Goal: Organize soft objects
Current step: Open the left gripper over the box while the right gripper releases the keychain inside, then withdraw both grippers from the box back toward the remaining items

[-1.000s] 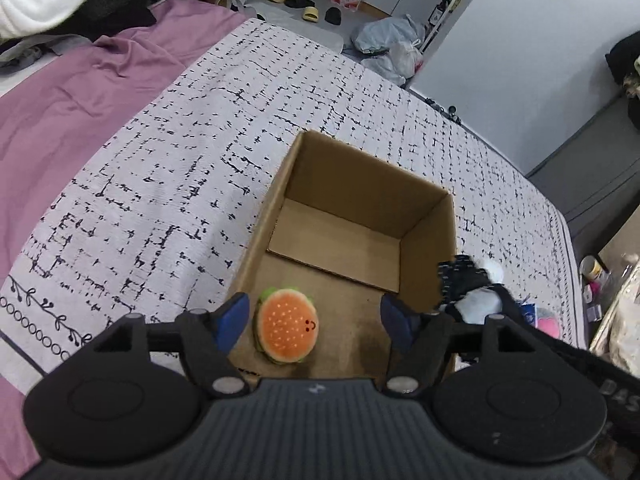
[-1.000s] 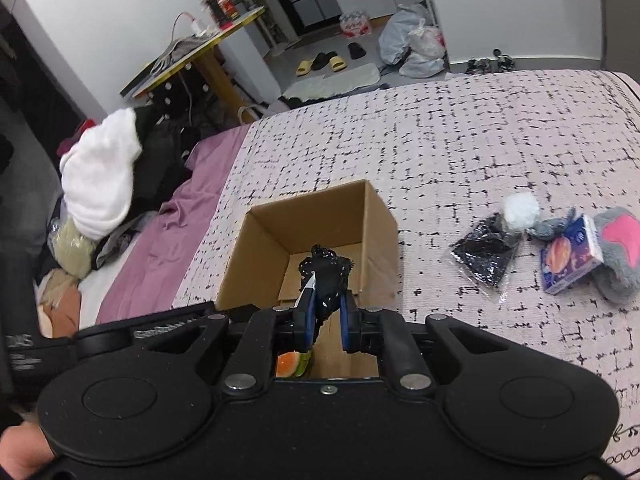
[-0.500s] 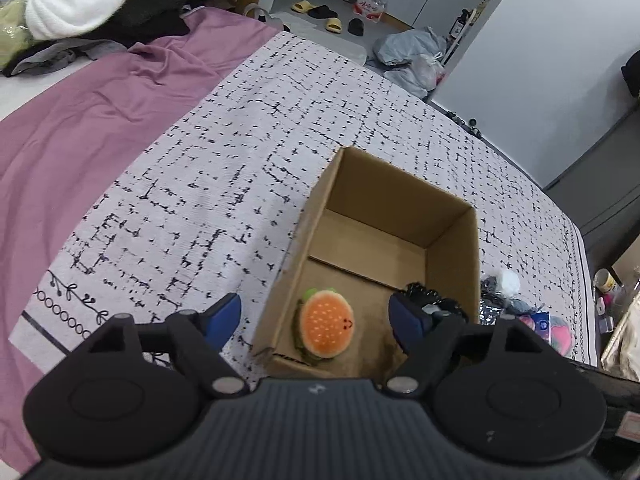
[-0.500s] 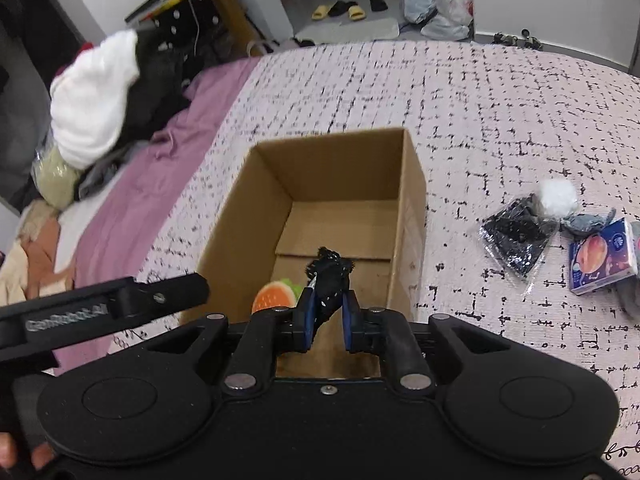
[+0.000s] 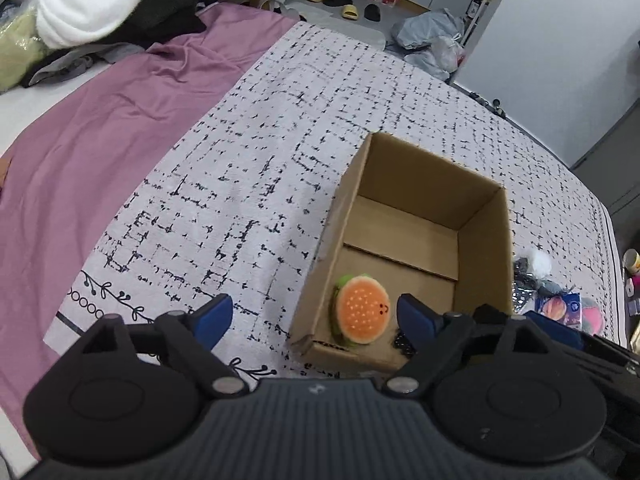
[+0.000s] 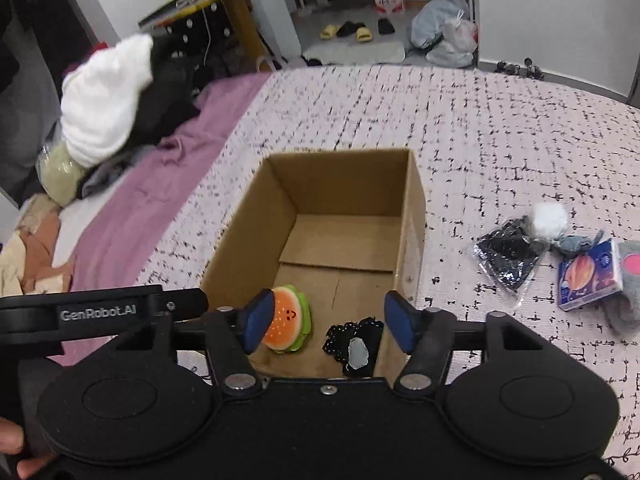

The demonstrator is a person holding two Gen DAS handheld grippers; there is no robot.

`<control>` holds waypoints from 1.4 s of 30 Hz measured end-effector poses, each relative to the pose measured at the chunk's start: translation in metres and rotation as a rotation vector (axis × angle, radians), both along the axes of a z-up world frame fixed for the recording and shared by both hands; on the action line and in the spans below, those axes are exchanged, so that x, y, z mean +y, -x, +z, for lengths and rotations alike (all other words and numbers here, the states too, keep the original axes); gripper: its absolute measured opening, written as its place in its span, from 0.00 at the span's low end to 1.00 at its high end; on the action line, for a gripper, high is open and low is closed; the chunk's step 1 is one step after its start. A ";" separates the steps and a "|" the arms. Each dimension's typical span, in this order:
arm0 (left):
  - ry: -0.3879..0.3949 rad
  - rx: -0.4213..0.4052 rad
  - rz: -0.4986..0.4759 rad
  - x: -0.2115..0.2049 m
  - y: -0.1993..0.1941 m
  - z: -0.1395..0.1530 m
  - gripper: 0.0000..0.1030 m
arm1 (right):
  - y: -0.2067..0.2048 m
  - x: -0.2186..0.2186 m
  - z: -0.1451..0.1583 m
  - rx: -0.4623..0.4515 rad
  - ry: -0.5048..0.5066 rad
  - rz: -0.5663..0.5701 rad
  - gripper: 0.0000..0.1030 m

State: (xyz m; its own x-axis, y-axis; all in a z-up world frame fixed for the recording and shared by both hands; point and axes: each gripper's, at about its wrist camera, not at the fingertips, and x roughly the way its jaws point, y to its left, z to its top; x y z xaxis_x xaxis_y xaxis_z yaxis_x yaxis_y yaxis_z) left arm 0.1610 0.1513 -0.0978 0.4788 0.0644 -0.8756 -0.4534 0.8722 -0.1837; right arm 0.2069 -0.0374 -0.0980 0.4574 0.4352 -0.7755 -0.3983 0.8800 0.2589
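An open cardboard box (image 6: 272,216) (image 5: 348,196) stands on the patterned bedspread. Inside lie a plush hamburger (image 6: 288,320) (image 5: 362,309) and a small black soft item with a grey tag (image 6: 354,340), seen partly in the left wrist view (image 5: 402,342). My right gripper (image 6: 330,326) is open and empty above the box's near end, the black item below it. My left gripper (image 5: 316,320) is open and empty, over the box's near left corner. Beside the box lie a black packet (image 6: 506,258), a white pompom (image 6: 548,220), a tissue pack (image 6: 588,272) and a grey plush (image 6: 630,280).
A purple sheet (image 5: 80,152) covers the bed's left side. White and dark clothes (image 5: 100,0) are piled at the far left. Slippers (image 6: 348,32) and bags (image 6: 444,36) lie on the floor beyond the bed. The left gripper's arm (image 6: 100,312) crosses the right wrist view.
My right gripper opened and let go of the black item, which now lies in the box beside the hamburger. My left gripper drew back and left from the box.
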 end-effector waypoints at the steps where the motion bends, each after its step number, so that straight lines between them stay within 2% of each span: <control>1: -0.003 -0.007 0.000 -0.001 0.001 0.003 0.88 | 0.002 -0.003 0.002 -0.004 -0.007 0.000 0.60; 6: -0.015 -0.037 -0.005 -0.011 0.005 0.014 0.91 | 0.010 -0.017 0.015 -0.029 -0.038 0.002 0.67; 14: -0.045 -0.076 -0.007 -0.027 0.016 0.029 1.00 | 0.023 -0.043 0.030 -0.088 -0.069 -0.027 0.89; 20: -0.067 -0.115 -0.010 -0.042 0.024 0.041 1.00 | 0.030 -0.066 0.035 -0.102 -0.096 -0.047 1.00; 26: -0.089 -0.151 -0.015 -0.063 0.033 0.051 1.00 | 0.038 -0.088 0.040 -0.125 -0.113 -0.060 1.00; 31: -0.066 -0.181 -0.031 -0.080 0.037 0.059 1.00 | 0.045 -0.108 0.046 -0.147 -0.129 -0.070 1.00; 42: -0.130 -0.202 -0.091 -0.135 0.044 0.076 1.00 | 0.055 -0.161 0.052 -0.175 -0.159 -0.095 1.00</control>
